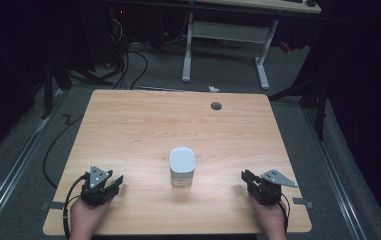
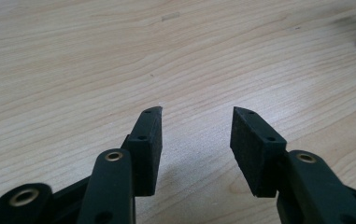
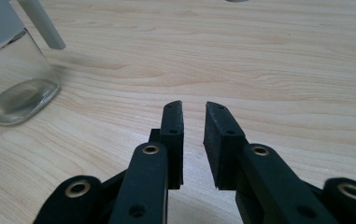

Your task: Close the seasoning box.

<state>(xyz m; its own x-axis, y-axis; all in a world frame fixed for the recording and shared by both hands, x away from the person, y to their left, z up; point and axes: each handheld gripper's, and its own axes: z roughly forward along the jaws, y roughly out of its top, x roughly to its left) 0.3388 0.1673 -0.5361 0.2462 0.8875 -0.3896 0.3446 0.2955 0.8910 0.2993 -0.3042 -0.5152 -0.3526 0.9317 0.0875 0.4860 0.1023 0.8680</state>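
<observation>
While both hands rest low, left gripper (image 1: pixel 112 183) fingers wide, right gripper (image 1: pixel 246 178) fingers narrowly parted, both empty, white-lidded clear glass jar (image 1: pixel 182 167) between them, light wooden table (image 1: pixel 143 120) beneath.

One obstacle stands on the desk (image 1: pixel 128 125): a clear jar with a white lid (image 1: pixel 182 166), upright near the front middle. It sits between the left gripper (image 1: pixel 109 184) and the right gripper (image 1: pixel 250 181), well apart from both. Bare wood lies on either side and behind it, up to a small grey hole cover (image 1: pixel 216 105) near the far edge.
</observation>
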